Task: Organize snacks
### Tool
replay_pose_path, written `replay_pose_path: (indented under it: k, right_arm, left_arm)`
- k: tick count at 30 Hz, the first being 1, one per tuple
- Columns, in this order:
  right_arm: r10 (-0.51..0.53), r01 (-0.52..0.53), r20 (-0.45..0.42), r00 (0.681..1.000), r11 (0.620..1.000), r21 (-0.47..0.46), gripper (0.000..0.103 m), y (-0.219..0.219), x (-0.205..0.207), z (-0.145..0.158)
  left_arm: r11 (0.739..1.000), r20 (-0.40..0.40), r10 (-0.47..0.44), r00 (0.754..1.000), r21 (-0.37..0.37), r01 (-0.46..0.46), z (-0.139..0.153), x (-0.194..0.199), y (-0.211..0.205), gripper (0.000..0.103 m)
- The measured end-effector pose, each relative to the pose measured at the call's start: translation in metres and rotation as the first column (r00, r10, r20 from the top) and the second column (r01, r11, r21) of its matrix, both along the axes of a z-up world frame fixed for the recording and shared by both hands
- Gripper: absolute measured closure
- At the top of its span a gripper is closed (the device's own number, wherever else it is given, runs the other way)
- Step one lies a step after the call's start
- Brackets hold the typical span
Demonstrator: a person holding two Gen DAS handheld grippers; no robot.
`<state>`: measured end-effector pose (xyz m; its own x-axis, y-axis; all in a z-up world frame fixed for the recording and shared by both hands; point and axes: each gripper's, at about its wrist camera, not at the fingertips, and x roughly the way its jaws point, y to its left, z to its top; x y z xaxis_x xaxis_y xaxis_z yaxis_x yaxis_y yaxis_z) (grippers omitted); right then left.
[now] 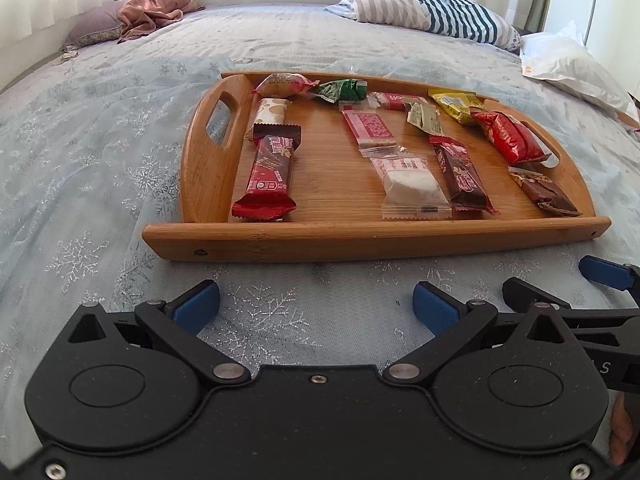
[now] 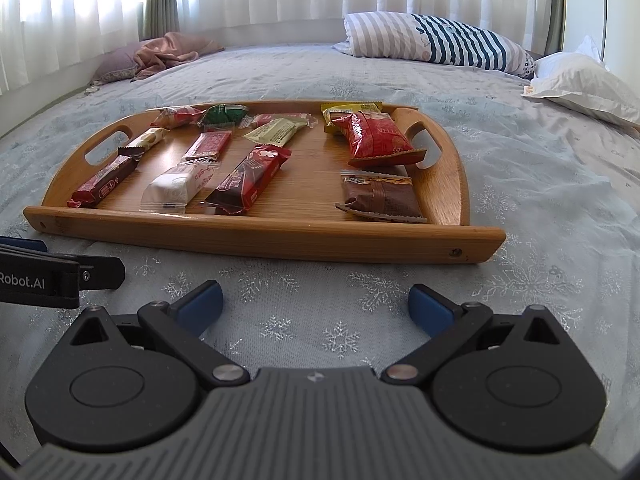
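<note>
A wooden tray (image 1: 372, 240) (image 2: 264, 236) lies on the bed and holds several wrapped snacks. Among them are a long red bar (image 1: 270, 170) at the left, a white cake in clear wrap (image 1: 412, 186) (image 2: 176, 188), a dark red bar (image 1: 462, 174) (image 2: 250, 178), a red pouch (image 1: 508, 136) (image 2: 374, 136), a brown bar (image 1: 540, 192) (image 2: 382, 198), a yellow packet (image 1: 456, 106) and a green sweet (image 1: 342, 90) (image 2: 222, 114). My left gripper (image 1: 316, 306) stands open over the bedspread, short of the tray's near rim. My right gripper (image 2: 316, 304) is open likewise, empty, beside the left one.
A snowflake-patterned bedspread (image 2: 540, 184) covers the bed. At the back lie a striped pillow (image 1: 432, 8) (image 2: 440, 40), a white pillow (image 1: 572, 68) (image 2: 588, 84) at the right, and a pink cloth on a mauve pillow (image 1: 152, 12) at the left. Curtains hang behind.
</note>
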<state>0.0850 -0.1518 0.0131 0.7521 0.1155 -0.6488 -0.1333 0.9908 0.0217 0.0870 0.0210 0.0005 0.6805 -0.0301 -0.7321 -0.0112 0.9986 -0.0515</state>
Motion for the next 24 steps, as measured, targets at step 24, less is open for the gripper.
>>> replay_pose_path:
  k: [24]
  right_arm:
    - [0.0, 0.0, 0.001, 1.0, 1.0, -0.002, 0.0, 0.0006, -0.0001, -0.0003]
  left_arm:
    - [1.0, -0.011, -0.001, 1.0, 0.003, 0.001, 0.0003, 0.0007, -0.0005, 0.0]
